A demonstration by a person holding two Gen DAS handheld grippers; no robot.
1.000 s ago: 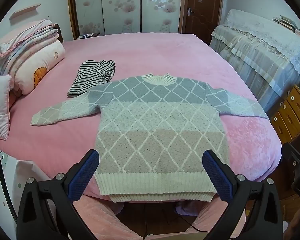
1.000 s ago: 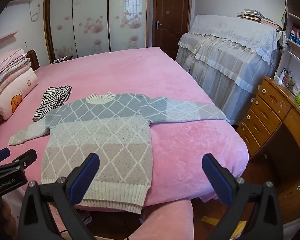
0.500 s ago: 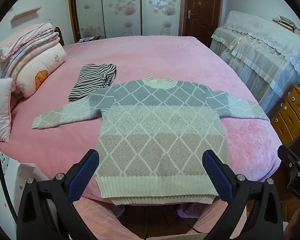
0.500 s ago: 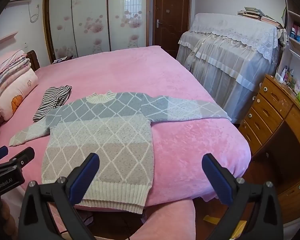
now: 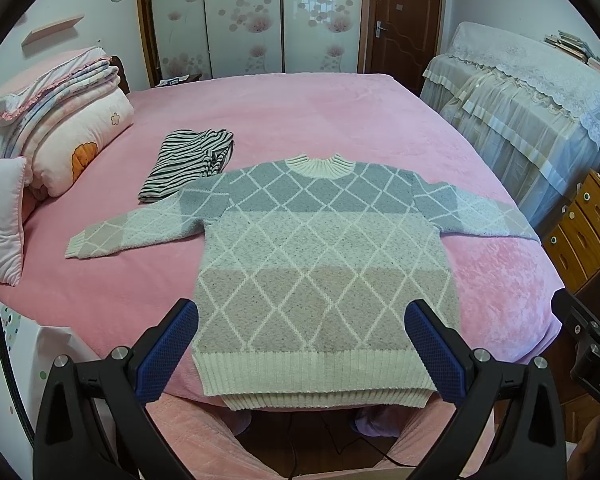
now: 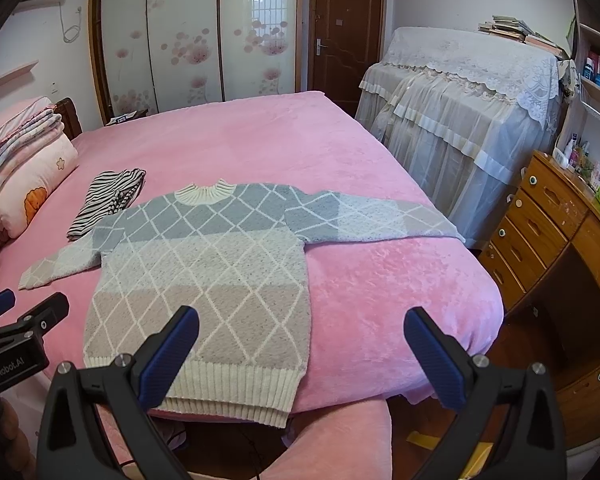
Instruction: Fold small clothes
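A small knit sweater (image 5: 320, 256) with grey, cream and beige bands and a white diamond pattern lies flat, face up, on the pink bed (image 5: 300, 120), sleeves spread, hem at the near edge. It also shows in the right wrist view (image 6: 204, 272). My left gripper (image 5: 302, 340) is open and empty, hovering above the hem. My right gripper (image 6: 302, 344) is open and empty, over the sweater's right side and the bare bedspread. The left gripper shows at the left edge of the right wrist view (image 6: 20, 320).
A folded black-and-white striped garment (image 5: 188, 160) lies beyond the sweater's left sleeve. Pillows and folded quilts (image 5: 60, 120) sit at the left. A lace-covered piece of furniture (image 6: 460, 100) and a wooden drawer unit (image 6: 548, 232) stand to the right of the bed.
Both views have drifted slightly; the sweater sits a little lower and farther in the frames. Both grippers stay open and empty. The sweater has not moved on the bed.
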